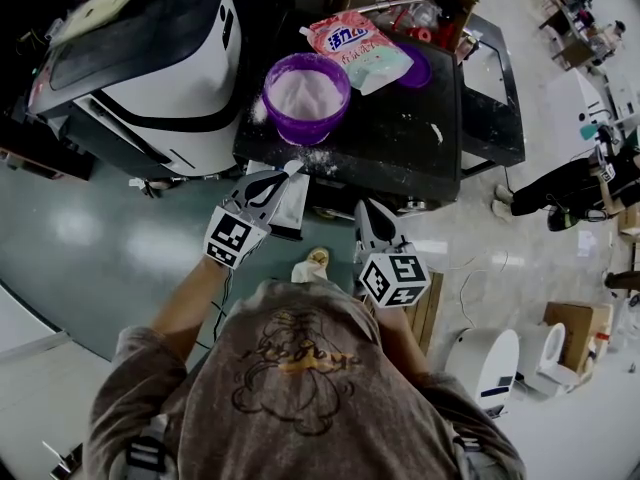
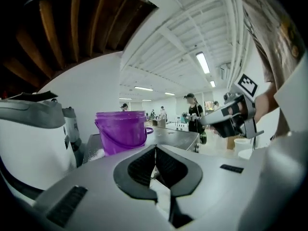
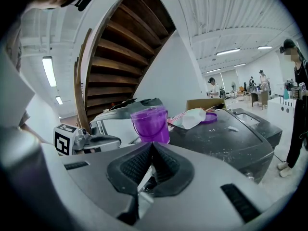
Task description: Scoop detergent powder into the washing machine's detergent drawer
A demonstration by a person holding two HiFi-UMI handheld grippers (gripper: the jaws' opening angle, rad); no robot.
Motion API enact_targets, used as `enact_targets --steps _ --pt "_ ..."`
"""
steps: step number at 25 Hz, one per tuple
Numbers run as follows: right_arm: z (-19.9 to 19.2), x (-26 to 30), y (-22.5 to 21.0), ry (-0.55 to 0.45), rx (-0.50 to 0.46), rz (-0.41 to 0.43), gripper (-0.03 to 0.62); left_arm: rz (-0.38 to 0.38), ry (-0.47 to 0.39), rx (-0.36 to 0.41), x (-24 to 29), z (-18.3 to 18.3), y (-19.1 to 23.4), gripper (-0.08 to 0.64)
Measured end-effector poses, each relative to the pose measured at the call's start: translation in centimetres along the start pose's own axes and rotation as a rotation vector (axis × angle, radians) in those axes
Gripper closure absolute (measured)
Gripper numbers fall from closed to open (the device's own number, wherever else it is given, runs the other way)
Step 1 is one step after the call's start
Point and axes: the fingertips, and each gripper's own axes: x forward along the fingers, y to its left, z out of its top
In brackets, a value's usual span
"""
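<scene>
Workshop floor, green-grey, filled the lower left of the head view; a black top (image 1: 400, 138) took up the upper middle. On it stood a purple bucket (image 1: 306, 93) filled with white powder (image 1: 305, 88). A detergent bag (image 1: 358, 46) and a purple lid (image 1: 418, 68) lay just behind it. A white machine (image 1: 160, 58) stood at upper left.

**Step.** Judged as the start, with nothing scooped yet. The left gripper (image 2: 155, 152) and the right gripper (image 3: 152, 148) hung low, near the person's body and short of the bucket. Each had its jaws pressed together on nothing. No scoop showed in any view. The drawer could not be picked out with certainty; a pale shape at the near edge of the top, by the left gripper's tip, was possibly it.

**Next move.** Probably a scoop had to be found and gripped. One gripper would then have to go up over the bucket's rim and into the powder.

**Views compared.** Only the head view looked down into the bucket and showed how full it was. The left gripper view gave the bucket side-on at centre left, with its bail handle, and the right gripper at the right edge. The right gripper view alone showed powder spilt across the top.
</scene>
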Motion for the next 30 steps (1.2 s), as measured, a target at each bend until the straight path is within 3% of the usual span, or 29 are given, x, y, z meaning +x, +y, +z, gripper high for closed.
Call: enact_targets --steps 6,13,16,20,30 --pt "0.4 0.7 -0.2 -0.005 -0.004 0.007 0.592 -0.018 -0.109 -0.161 -1.0 3.3 1.6 0.537" --pt "1.1 1.7 -0.1 -0.013 -0.012 0.017 0.592 -0.028 -0.168 -0.142 -1.7 7.4 2.0 0.537" --pt "1.6 2.1 0.1 -0.020 -0.014 0.022 0.591 -0.019 -0.198 -0.177 -2.1 8.6 2.4 0.537" --pt "2.2 2.5 0.2 -0.033 -0.021 0.024 0.592 0.005 -0.228 -0.212 -2.8 9.7 2.9 0.537" --pt "3.6 2.7 0.1 -0.061 -0.040 0.012 0.592 0.096 -0.261 -0.214 -5.1 11.4 4.0 0.537"
